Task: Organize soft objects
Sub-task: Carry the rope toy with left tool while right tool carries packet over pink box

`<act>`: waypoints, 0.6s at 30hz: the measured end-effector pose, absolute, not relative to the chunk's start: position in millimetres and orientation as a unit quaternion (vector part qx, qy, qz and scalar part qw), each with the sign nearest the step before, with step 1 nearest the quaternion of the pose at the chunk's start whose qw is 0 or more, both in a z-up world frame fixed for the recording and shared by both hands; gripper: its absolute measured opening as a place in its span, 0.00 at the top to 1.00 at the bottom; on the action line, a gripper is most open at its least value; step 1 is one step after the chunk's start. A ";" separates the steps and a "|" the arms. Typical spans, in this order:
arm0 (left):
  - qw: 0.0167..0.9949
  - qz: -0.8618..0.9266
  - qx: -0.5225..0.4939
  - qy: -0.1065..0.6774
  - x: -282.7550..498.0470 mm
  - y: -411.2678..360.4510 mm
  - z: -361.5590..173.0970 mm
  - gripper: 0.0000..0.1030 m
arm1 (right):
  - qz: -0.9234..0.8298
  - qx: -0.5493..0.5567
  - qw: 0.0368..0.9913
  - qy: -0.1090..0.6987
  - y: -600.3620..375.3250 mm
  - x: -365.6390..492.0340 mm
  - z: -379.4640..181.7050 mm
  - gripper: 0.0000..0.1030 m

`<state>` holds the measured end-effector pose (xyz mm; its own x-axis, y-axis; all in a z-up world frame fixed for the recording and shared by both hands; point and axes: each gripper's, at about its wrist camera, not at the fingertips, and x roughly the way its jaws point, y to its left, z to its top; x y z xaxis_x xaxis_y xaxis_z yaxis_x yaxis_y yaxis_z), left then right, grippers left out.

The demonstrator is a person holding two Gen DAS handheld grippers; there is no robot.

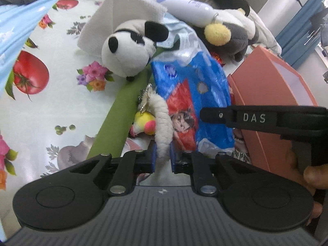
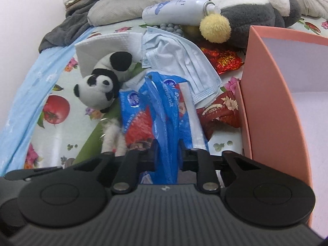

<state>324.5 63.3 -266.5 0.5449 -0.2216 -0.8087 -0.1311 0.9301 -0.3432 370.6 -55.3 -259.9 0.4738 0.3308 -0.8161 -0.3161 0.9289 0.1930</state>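
Pinching a white fluffy strand (image 1: pixel 163 123) between its blue pads, the left gripper (image 1: pixel 163 160) was nearly closed, with the strand running up and away from its tips. Just left of the strand lay a small yellow and pink plush charm (image 1: pixel 144 123) on a green strip (image 1: pixel 123 106), and farther ahead to the left rested a panda plush (image 1: pixel 125 51) against a folded white cloth (image 1: pixel 114 14). The right gripper (image 2: pixel 168 153) was likewise almost closed, clamped on a fold of the blue plastic packet (image 2: pixel 164 106) that rose straight ahead of it. Beyond that packet a pale blue face mask (image 2: pixel 180 61) was draped, with red snack wrappers (image 2: pixel 223 59) to the right. An open pink box (image 2: pixel 264 82) stood at the right gripper's right side. Everything sat on a surface covered with a fruit-and-flower print sheet (image 1: pixel 51 47).
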 end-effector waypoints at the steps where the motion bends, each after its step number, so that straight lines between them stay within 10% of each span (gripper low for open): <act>1: 0.862 -0.027 -0.183 0.471 322.1 63.4 -263.2 0.87 | 0.190 0.007 0.859 0.475 -54.7 367.1 -257.9 0.86; 18: 0.871 0.007 -0.195 0.452 251.5 56.6 -211.9 0.89 | 0.179 0.013 0.872 0.455 -71.3 285.9 -216.3 0.92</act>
